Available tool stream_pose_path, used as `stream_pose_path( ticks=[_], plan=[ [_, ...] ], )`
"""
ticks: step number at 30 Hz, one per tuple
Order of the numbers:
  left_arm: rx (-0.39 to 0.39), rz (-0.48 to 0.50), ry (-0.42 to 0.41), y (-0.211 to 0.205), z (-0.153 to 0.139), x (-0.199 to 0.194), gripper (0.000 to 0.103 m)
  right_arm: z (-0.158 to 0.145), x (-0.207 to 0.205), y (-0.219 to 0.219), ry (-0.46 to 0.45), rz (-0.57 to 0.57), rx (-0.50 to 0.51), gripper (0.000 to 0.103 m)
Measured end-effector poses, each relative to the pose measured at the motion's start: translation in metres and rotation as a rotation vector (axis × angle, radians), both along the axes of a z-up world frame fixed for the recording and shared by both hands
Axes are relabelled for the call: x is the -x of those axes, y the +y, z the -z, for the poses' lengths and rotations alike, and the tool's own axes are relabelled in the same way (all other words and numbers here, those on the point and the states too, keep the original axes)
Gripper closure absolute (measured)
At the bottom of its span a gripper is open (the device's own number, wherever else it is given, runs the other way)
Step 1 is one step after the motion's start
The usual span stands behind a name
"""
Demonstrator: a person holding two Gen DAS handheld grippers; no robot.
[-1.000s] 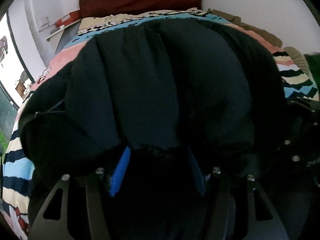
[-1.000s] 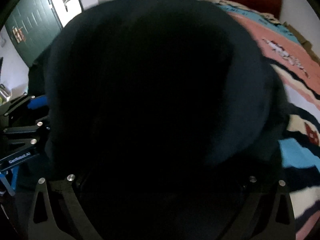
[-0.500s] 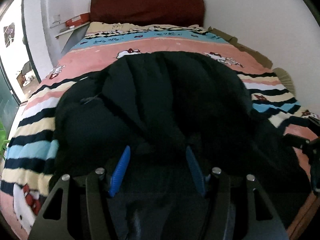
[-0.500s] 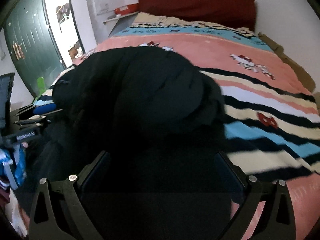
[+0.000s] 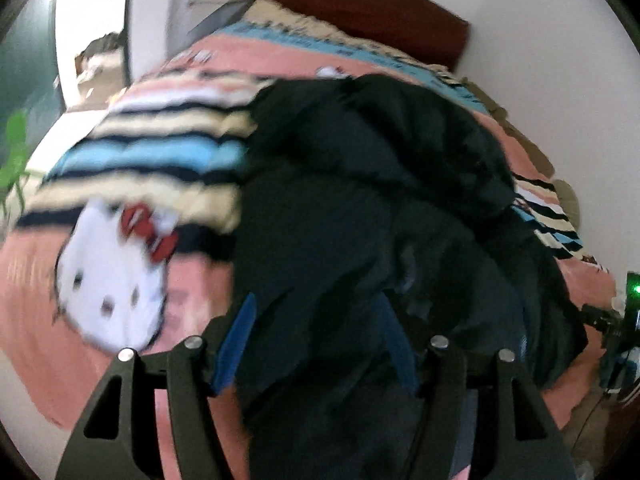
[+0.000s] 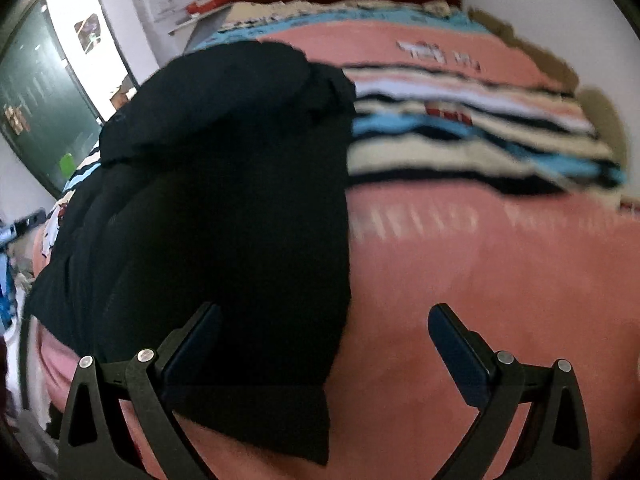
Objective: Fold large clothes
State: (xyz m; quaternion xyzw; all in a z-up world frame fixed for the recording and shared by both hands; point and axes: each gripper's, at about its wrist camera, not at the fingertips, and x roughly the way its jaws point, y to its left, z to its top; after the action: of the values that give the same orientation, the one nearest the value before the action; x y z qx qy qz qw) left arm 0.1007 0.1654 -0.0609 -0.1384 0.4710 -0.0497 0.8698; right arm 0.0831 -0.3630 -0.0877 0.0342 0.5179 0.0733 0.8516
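Observation:
A large black jacket (image 5: 360, 208) lies bunched on a striped Hello Kitty bedspread (image 5: 112, 280). In the left wrist view my left gripper (image 5: 316, 320) has its blue fingers (image 5: 240, 336) spread, with jacket fabric lying between them; the right finger is partly hidden by cloth. In the right wrist view the jacket (image 6: 224, 200) fills the left half. My right gripper (image 6: 324, 328) is wide open, its left finger (image 6: 196, 340) over the jacket's near edge and its right finger (image 6: 456, 344) over the pink bedspread (image 6: 480, 280).
A dark red headboard (image 5: 368, 12) stands at the far end against a white wall. A doorway (image 6: 92, 48) and a dark green door (image 6: 36, 112) are on the left. The other gripper (image 5: 624, 320) shows at the right edge of the left wrist view.
Both grippers have pulled back and lowered toward the bed's near end. The jacket, lifted close to the cameras a second ago, now lies on the bedspread. The right jaws have opened.

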Motion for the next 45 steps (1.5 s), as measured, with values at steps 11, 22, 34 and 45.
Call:
stream_pose_path(
  ticks=[11, 22, 34, 45],
  plan=[
    [0.491, -0.137, 0.135, 0.061, 0.086, 0.041, 0.042, 0.041, -0.004, -0.001, 0.115, 0.000, -0.173, 0.002],
    [0.799, -0.003, 0.146, 0.025, 0.094, 0.071, 0.041, 0.052, 0.003, 0.017, 0.186, -0.093, -0.336, 0.007],
    [0.677, 0.058, 0.143, -0.022, 0.062, 0.064, 0.079, 0.047, 0.006, 0.021, 0.175, -0.120, -0.444, 0.077],
    [0.834, 0.144, -0.065, -0.035, -0.037, 0.014, 0.086, -0.010, -0.019, -0.015, -0.053, -0.041, -0.751, 0.084]
  ],
)
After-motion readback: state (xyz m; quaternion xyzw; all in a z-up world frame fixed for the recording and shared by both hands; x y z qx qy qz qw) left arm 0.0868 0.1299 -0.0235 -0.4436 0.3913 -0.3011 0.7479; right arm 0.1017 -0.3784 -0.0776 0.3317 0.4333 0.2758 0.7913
